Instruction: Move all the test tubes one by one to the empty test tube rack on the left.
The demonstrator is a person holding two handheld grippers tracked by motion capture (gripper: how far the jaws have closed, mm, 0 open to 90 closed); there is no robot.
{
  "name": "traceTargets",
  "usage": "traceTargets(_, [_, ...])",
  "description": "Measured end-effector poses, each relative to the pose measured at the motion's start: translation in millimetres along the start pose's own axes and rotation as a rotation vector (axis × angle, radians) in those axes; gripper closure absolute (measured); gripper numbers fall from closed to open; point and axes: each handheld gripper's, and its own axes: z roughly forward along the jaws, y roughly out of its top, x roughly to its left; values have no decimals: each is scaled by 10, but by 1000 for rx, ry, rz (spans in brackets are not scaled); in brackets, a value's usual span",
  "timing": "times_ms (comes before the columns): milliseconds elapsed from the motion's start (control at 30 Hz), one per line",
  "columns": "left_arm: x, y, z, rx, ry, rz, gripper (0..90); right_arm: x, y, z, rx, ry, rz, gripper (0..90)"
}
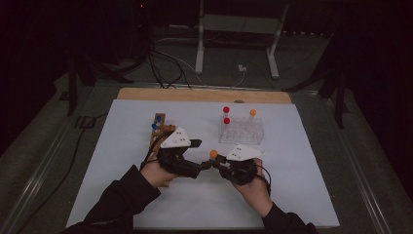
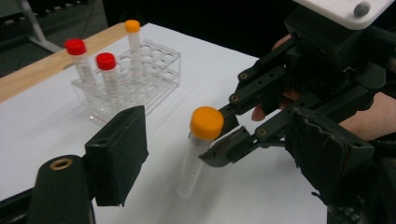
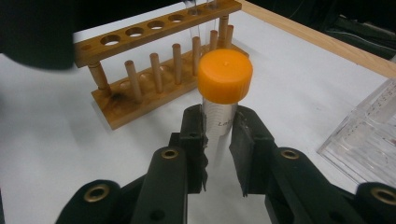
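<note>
- Orange screw cap on a clear plastic tube (image 3: pixel 219 109), with faint printed marks down its wall; the tube stands nearly upright, tilted a little in the left gripper view
- Right gripper (image 3: pixel 218 140) is clamped on the tube just under the cap, one black pad on each side of the wall, the cap sitting above the fingertips
- Tube hangs above the white table sheet (image 1: pixel 292 195), between the wooden rack (image 3: pixel 154 70) and the clear plastic rack (image 2: pixel 140 79)
- Left gripper (image 2: pixel 215 154) has its jaws spread apart and gripping nothing; the tube stands out in front between the two pads (image 2: pixel 119 149), touching neither
- High view places the orange cap between the two grippers, near the middle of the sheet
- Clear rack carries two red-capped tubes (image 2: pixel 106 70) and another orange-capped tube (image 2: pixel 133 32)
</note>
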Motion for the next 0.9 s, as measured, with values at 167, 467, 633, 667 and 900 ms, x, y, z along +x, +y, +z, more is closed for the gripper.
traceTargets(167, [-8,11,102,21,16,7,396,18,-1,6,3,5,-1,751])
traceTargets(467, [-4,8,212,58,35,17,605,21,11,2,-2,9,-2,751])
traceTargets(633, [-7,3,238,71,33,28,696,18,19,-4,-4,11,-2,751])
traceTargets(667, [-5,3,239,70,33,26,697,19,19,-4,-4,10,-1,750])
traceTargets(900, [-19,7,237,65,50,39,709,8,14,-7,-9,14,7,744])
